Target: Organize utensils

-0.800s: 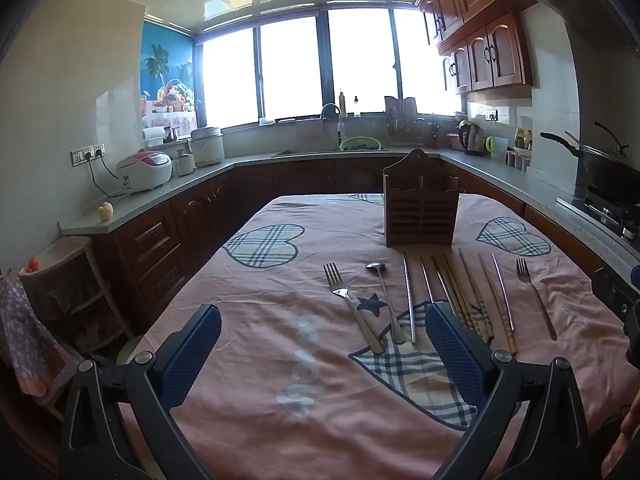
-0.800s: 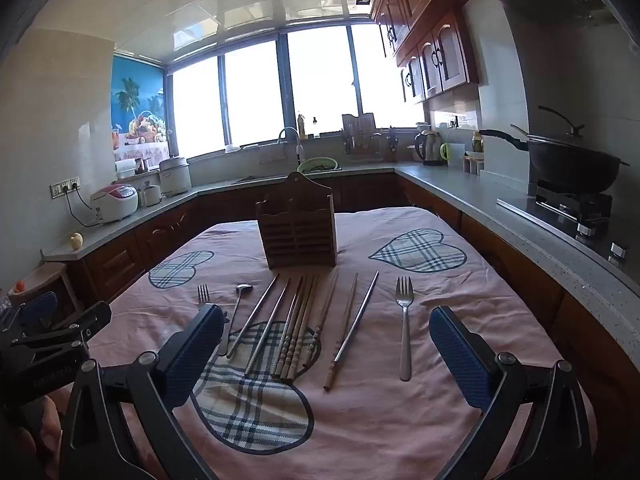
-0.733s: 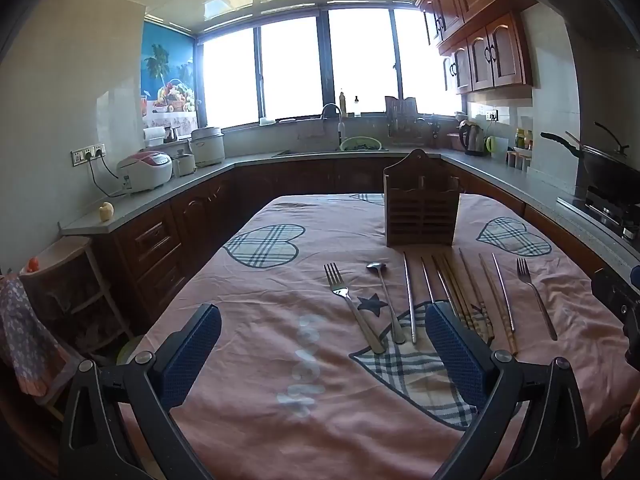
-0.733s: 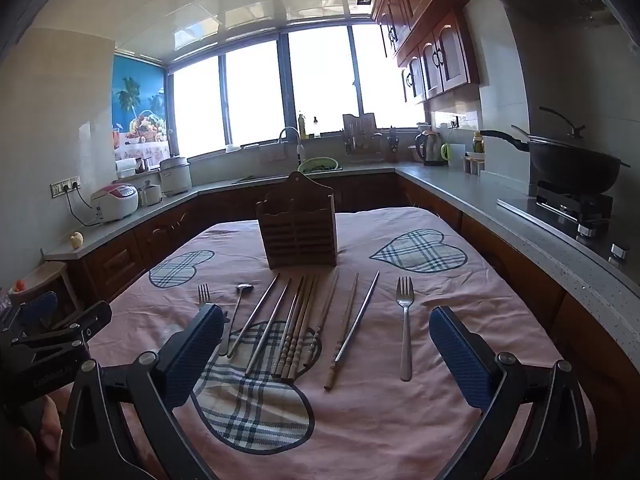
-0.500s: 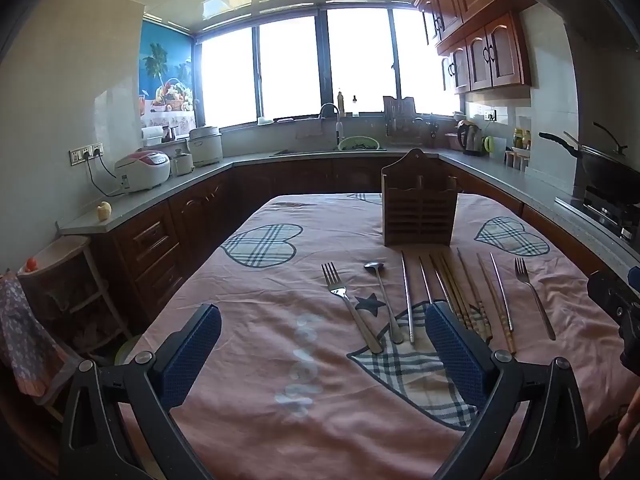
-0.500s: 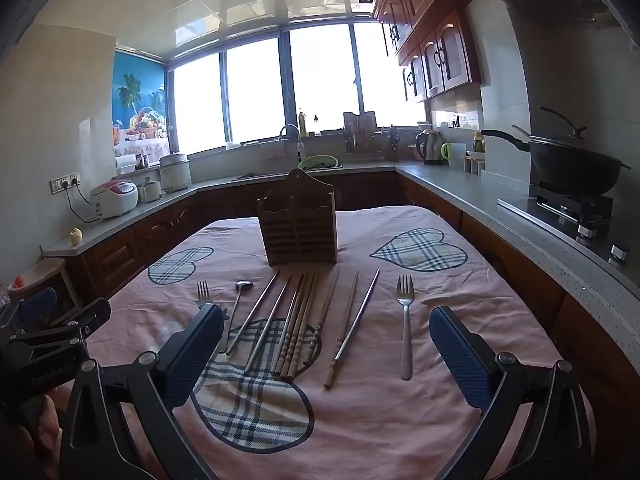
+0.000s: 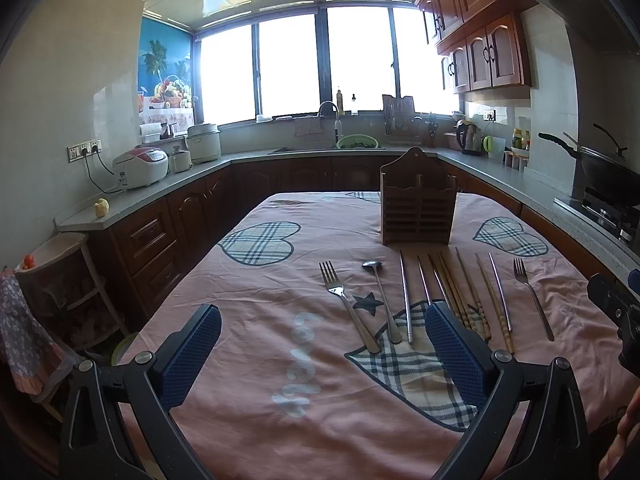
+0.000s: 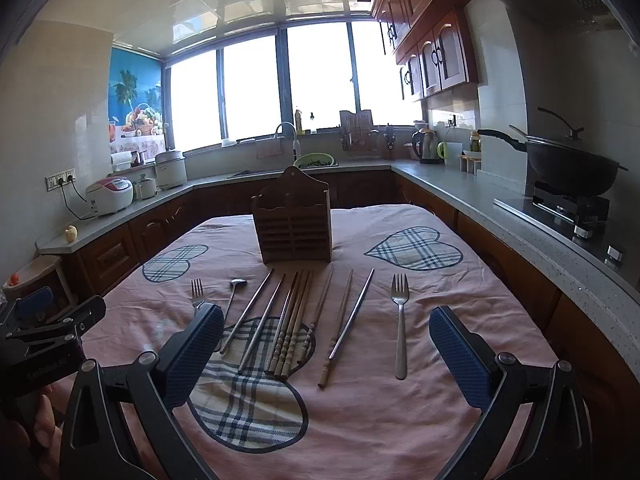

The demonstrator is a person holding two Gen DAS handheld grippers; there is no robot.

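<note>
A wooden utensil holder (image 7: 417,208) (image 8: 294,224) stands upright on the pink tablecloth (image 7: 280,280). In front of it lies a row of utensils: a fork (image 7: 347,304) (image 8: 197,294), a small ladle (image 7: 382,300) (image 8: 234,290), several metal and wooden chopsticks (image 7: 452,292) (image 8: 296,316), and a second fork (image 7: 534,300) (image 8: 401,320) at the right end. My left gripper (image 7: 322,354) hovers open near the table's front, left of the row. My right gripper (image 8: 326,354) is open too, above the near ends of the chopsticks. Nothing is between either pair of fingers.
Counters ring the table, with rice cookers (image 7: 140,166) on the left, a sink (image 8: 316,160) at the back and a wok (image 8: 568,168) on the stove at right. A corner shelf (image 7: 60,280) stands left of the table. The other gripper (image 8: 44,336) shows at the left edge.
Both views have shifted only very slightly; the grippers stay open and the utensils lie where they were.
</note>
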